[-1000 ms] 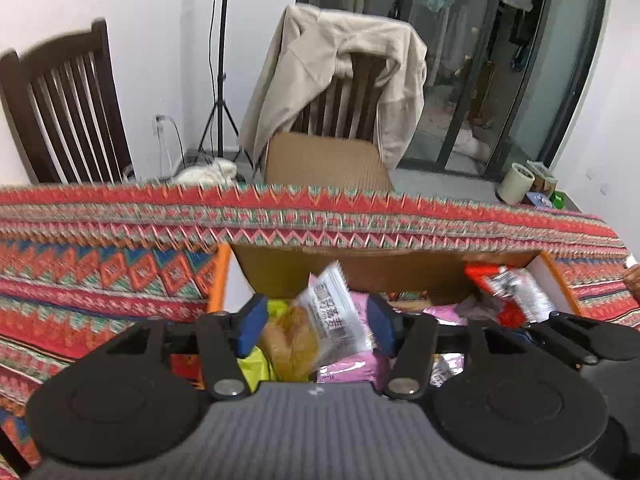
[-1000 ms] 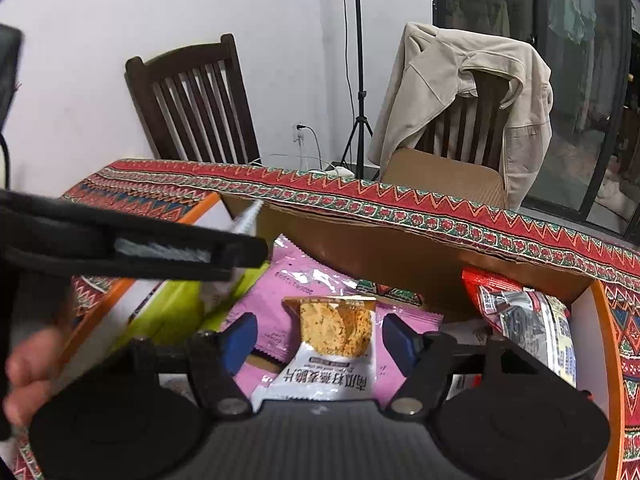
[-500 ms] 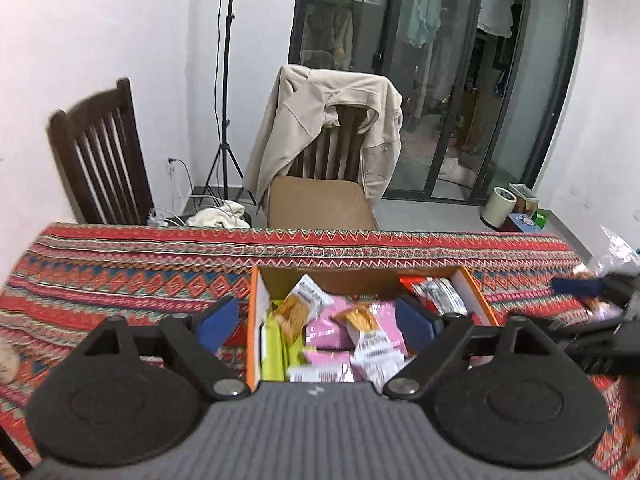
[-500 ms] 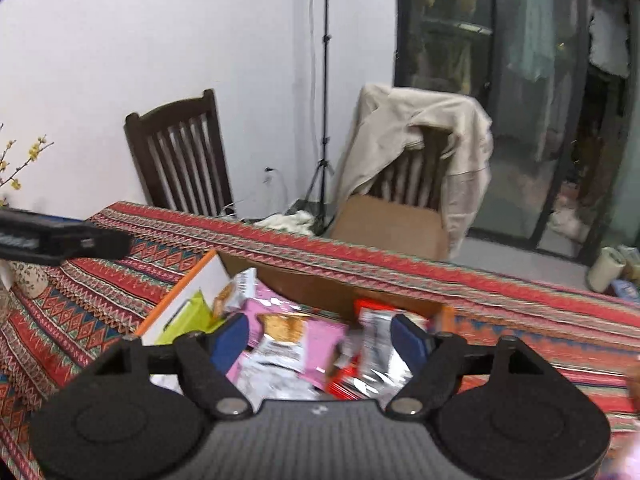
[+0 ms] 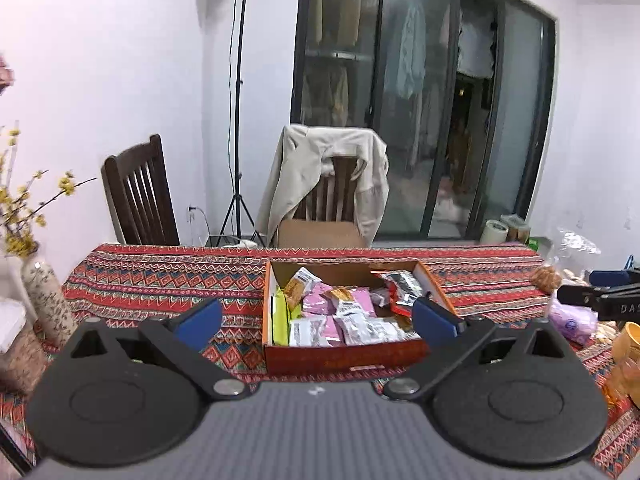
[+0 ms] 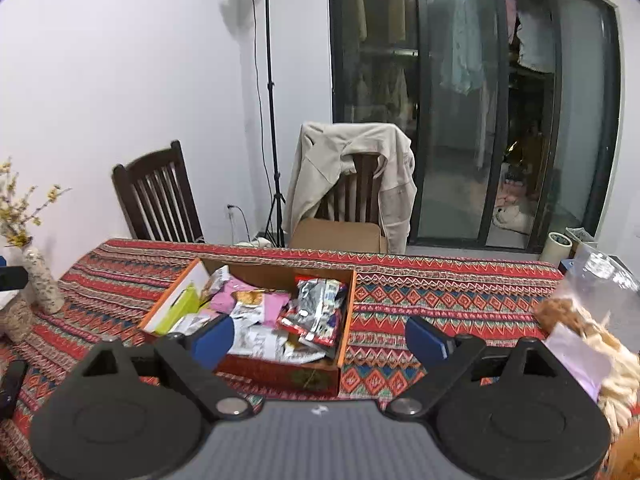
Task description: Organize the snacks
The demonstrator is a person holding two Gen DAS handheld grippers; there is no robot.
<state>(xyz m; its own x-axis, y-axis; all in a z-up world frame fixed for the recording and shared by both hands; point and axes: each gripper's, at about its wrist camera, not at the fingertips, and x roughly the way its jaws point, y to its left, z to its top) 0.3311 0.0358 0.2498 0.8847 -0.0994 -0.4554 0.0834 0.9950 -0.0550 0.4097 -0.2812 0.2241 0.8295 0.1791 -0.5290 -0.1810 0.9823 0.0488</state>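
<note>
An open cardboard box (image 5: 344,354) (image 6: 347,304) sits mid-table on the patterned red cloth, filled with several snack packets: pink ones (image 5: 320,304), a red and silver bag (image 6: 320,312), a green pack (image 6: 180,308). My left gripper (image 5: 316,322) hangs above and in front of the box with its jaws opening wide and nothing between them. My right gripper (image 6: 318,338) is likewise raised before the box, jaws opening, empty. The right gripper's black body (image 5: 600,296) shows at the right edge of the left wrist view.
Clear bags of snacks (image 6: 588,320) and a pink pack (image 5: 572,322) lie at the table's right end by a yellow cup (image 5: 628,344). A vase with yellow flowers (image 5: 48,300) stands at the left. Two wooden chairs (image 5: 140,196), one with a jacket (image 6: 352,176), and a light stand (image 6: 272,120) are behind.
Both grippers let go of the cracker packets they held in the box, opened wide, and pulled up and back from it. The whole box and table now show.
</note>
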